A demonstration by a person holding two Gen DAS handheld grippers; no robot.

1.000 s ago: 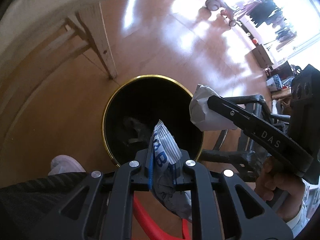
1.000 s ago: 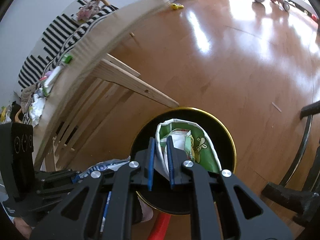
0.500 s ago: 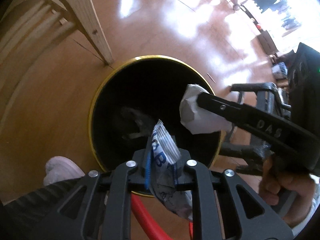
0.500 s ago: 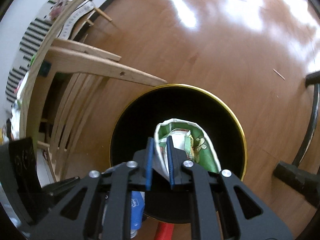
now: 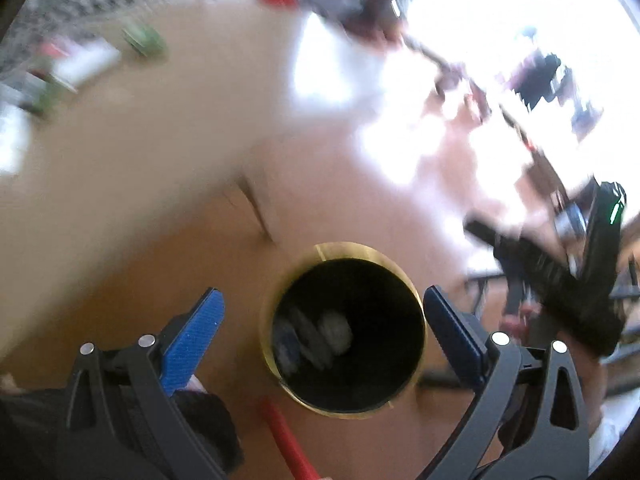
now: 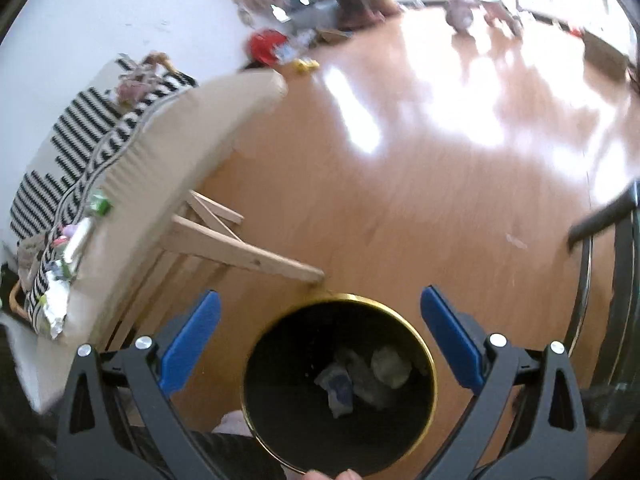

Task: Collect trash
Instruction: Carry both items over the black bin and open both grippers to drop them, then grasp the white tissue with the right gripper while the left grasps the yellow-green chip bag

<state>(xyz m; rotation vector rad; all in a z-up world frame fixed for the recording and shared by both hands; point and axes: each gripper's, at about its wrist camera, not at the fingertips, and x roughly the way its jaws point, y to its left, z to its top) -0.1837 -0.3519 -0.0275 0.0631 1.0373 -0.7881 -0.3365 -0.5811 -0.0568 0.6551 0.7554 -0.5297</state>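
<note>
Both hand-held grippers point steeply down over the bin, jaws opening and already spread wide. Left hand-held gripper [image 5: 322,330]: blue pads [image 5: 192,338] far apart, nothing between them, only the bin mouth seen through the gap. Right hand-held gripper [image 6: 320,336]: same, blue pads [image 6: 450,338] wide apart and empty, also above the bin. In the left wrist view the right tool's black body sits at the right edge, higher than the bin rim, heavily blurred; the hand gripping it is barely readable. Bin [image 6: 430,364]: round, black inside, gold rim, standing on the wooden floor [image 6: 400,208] just beside the foot of a slanted wooden leg [image 6: 240,256]. Trash [image 6: 362,376] lies at the bottom of the bin: a crumpled whitish wad, a bluish-white wrapper, some pale film next to them, all touching or overlapping. Same clump shows blurred in the left view. A red rod [image 5: 286,440] lies on the floor just near the bin's close side. The bench [image 6: 132,196] left of the bin has a pale top, a black-and-white striped cloth behind it, and more scraps along its far edge: a green bit, a white tube-like piece, a foil wrapper [image 6: 56,304]. A fingertip pokes in at the bottom edge of the right view.
</note>
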